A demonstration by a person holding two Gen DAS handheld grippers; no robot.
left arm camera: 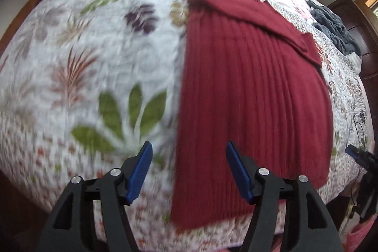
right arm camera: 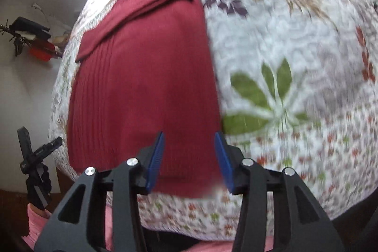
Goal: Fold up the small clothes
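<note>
A dark red ribbed knit garment lies flat on a floral quilt, folded into a long strip with a sleeve laid slantwise across its far end. My left gripper hovers open above the garment's near left edge, nothing between its blue fingers. In the right wrist view the same garment fills the left half, and my right gripper hangs open over its near right corner, empty. The other gripper shows at the far left edge, and likewise at the right edge of the left wrist view.
The quilt covers a bed that drops off at the near edge. A dark grey garment lies heaped at the bed's far right by a dark wooden headboard. A pink sleeve shows low at the left.
</note>
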